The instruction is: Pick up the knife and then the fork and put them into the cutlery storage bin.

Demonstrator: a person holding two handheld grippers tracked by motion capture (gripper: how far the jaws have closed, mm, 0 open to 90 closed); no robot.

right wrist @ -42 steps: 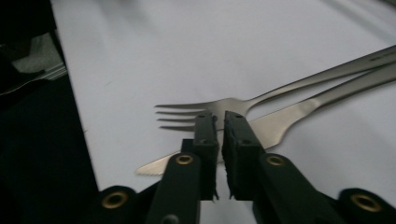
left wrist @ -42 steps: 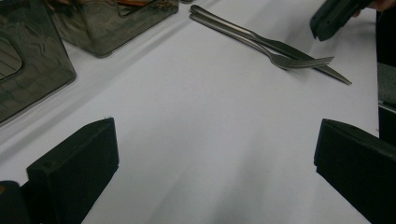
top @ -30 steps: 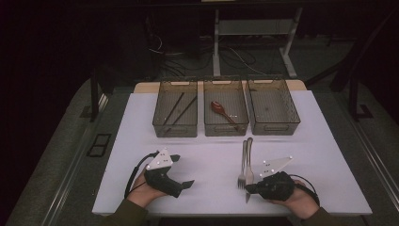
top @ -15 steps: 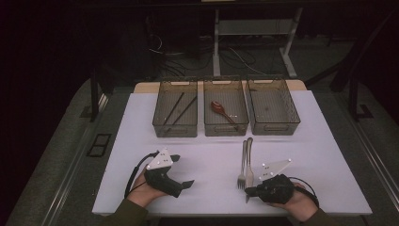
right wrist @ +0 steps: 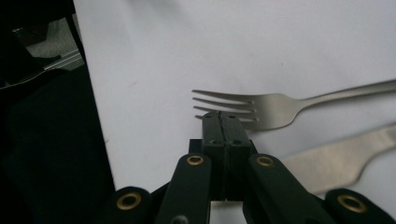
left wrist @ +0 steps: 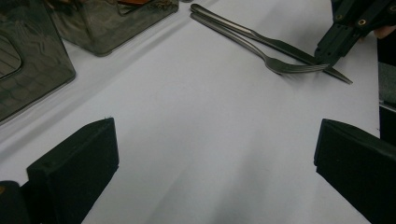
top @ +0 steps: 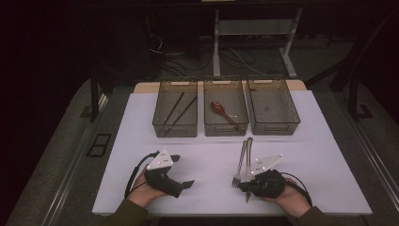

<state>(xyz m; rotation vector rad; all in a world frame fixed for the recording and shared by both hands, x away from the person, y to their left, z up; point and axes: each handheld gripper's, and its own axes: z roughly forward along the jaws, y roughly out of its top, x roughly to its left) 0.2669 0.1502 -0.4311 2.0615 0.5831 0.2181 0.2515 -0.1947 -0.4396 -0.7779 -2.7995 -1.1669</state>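
**Steel fork at the tips of my right tongs**

Steel, thin and flat: the fork (top: 240, 165) lies on the white tabletop (top: 207, 150) near my right hand, tines toward me, handle running away toward the baskets. Just to its right lies a knife (top: 248, 162), the two handles almost touching at the far end. I judge the fork light, stiff and slippery. It sits so flat on the sheet that pinching it from above would be awkward, and the tines offer little to hold. The neck, or the handle just beyond it, looks like the better place to take hold, and the knife lying so close means I would want to come in from the left side.

My right tongs (right wrist: 223, 122) are clenched on nothing, the two black pads pressed flat together. In the right gripper view their tips rest right at the nearest tine, at or over the knife blade. I cannot tell whether they touch metal. My right hand (top: 287, 195) lies low at the near edge, the tool pointing left across the tabletop.

My left tongs (left wrist: 210, 154) stand released, wide apart, with bare white sheet between them. My left hand (top: 141, 188) rests on the near left of the tabletop, well apart from the cutlery, aimed across at it.

Farther off stand three mesh baskets in a row: the left basket (top: 175, 127) holds dark chopsticks (top: 181, 107), the middle basket (top: 226, 127) a reddish spoon (top: 222, 110), and the right basket (top: 274, 125) looks unfilled.
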